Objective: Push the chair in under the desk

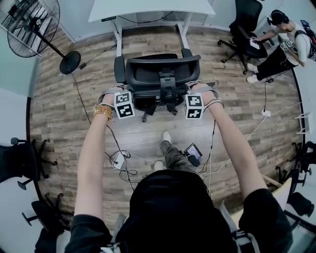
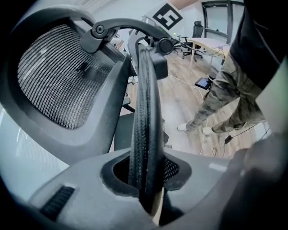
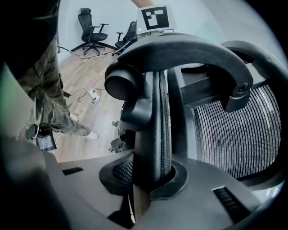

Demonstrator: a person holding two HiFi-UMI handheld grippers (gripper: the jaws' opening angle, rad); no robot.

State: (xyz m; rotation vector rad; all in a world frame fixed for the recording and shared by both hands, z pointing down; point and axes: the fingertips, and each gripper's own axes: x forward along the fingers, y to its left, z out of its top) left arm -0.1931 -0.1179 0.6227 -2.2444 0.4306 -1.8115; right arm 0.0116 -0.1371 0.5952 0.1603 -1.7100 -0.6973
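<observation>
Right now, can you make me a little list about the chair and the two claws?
chair: black mesh office chair, on the wood floor in front of the desk, not tucked under yet
desk: white, at the top of the head view
left claw: shut on the left edge of the backrest
right claw: shut on the backrest's right edge
nearby: standing fan at the left, another person at the far right
</observation>
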